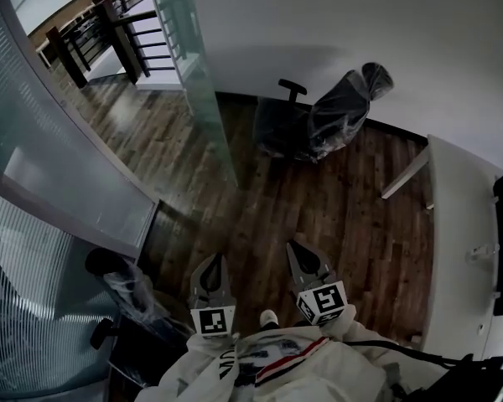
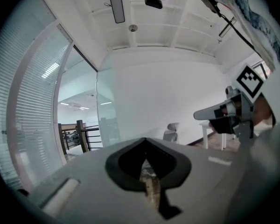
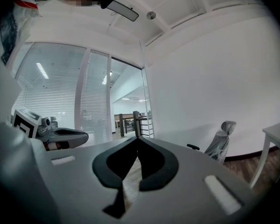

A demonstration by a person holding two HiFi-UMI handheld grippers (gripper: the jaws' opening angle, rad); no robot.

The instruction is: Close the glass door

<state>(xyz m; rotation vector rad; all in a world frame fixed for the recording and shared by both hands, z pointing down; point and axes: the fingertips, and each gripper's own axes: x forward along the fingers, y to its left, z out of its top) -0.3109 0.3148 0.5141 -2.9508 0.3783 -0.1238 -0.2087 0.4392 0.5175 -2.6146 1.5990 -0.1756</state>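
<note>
- My left tongs (image 1: 213, 264) and right tongs (image 1: 301, 249) are clenched, empty, well apart from the glass door (image 1: 198, 74).
- Heavy, stiff, slick pane, I judge: push its free edge.

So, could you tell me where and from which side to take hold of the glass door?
The glass door stands open into the room and no handle shows, so probably take its free upright edge, the one nearest you, coming from the chair side to swing it shut.
</note>
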